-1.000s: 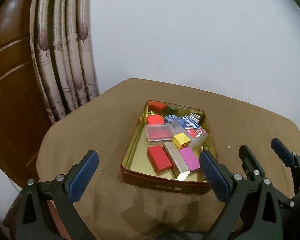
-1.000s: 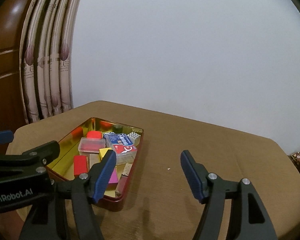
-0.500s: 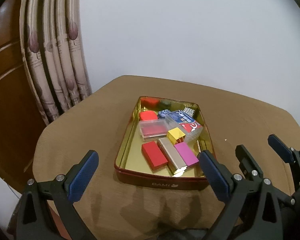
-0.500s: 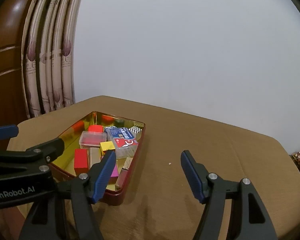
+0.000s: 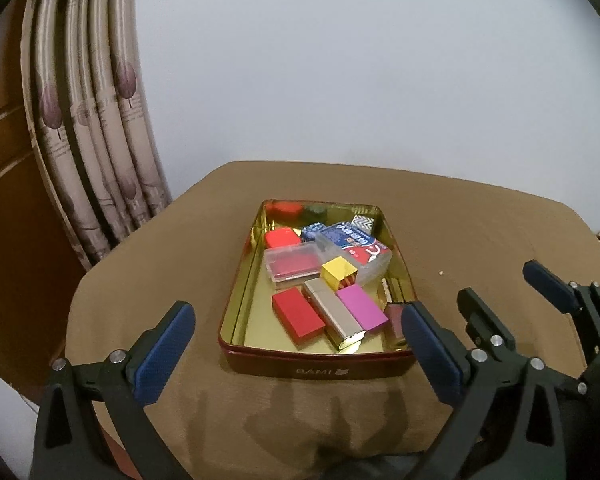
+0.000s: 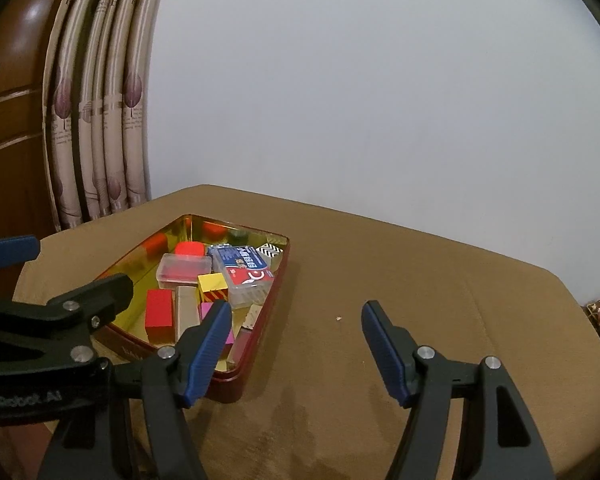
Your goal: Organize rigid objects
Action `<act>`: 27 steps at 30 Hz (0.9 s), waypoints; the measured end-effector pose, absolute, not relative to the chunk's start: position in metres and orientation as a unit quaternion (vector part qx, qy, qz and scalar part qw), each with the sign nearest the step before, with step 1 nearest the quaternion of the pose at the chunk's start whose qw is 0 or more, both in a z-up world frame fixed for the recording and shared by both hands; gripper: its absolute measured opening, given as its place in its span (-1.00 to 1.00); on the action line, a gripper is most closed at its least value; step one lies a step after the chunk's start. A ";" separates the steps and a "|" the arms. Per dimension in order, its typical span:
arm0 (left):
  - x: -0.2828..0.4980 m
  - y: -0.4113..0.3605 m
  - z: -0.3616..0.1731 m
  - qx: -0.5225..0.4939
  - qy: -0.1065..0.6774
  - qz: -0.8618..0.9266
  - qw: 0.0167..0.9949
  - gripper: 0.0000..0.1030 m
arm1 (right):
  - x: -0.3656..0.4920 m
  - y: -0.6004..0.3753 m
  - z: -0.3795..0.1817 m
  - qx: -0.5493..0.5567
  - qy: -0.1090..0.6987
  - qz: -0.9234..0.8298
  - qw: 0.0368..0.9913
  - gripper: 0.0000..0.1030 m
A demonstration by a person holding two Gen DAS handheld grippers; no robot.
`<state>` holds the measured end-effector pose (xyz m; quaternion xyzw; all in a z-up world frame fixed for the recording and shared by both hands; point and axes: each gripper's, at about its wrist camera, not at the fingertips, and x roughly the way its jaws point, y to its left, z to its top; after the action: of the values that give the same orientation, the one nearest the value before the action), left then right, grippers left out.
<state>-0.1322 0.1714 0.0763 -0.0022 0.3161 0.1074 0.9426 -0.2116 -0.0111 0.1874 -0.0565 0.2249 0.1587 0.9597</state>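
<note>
Tin (image 5: 316,366): we see coloured blocks (image 5: 298,314) inside.
Left gripper (image 5: 296,354): wide apart, empty.
Right gripper (image 6: 296,342): wide apart, empty.

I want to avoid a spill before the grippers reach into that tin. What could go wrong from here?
The blocks lie crowded: the red block, beige block and pink block touch side by side, so open jaws may nudge neighbours. The yellow cube leans on others and could topple. The tin sits loose on the tablecloth and might slide.
</note>
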 end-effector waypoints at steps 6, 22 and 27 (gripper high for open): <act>-0.133 0.175 0.074 -0.020 0.324 0.098 0.941 0.99 | -0.213 -0.013 0.188 -0.057 0.222 0.162 0.960 0.35; -0.136 0.174 0.070 0.002 0.301 0.143 0.943 0.99 | -0.211 -0.009 0.183 -0.068 0.228 0.163 0.958 0.35; -0.135 0.174 0.072 0.004 0.307 0.155 0.939 0.99 | -0.210 -0.013 0.182 -0.065 0.227 0.158 0.959 0.35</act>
<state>-0.1347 0.1736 0.0721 0.0043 0.3070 0.1547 0.9391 -0.2103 -0.0126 0.1823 -0.0652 0.2268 0.1583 0.9588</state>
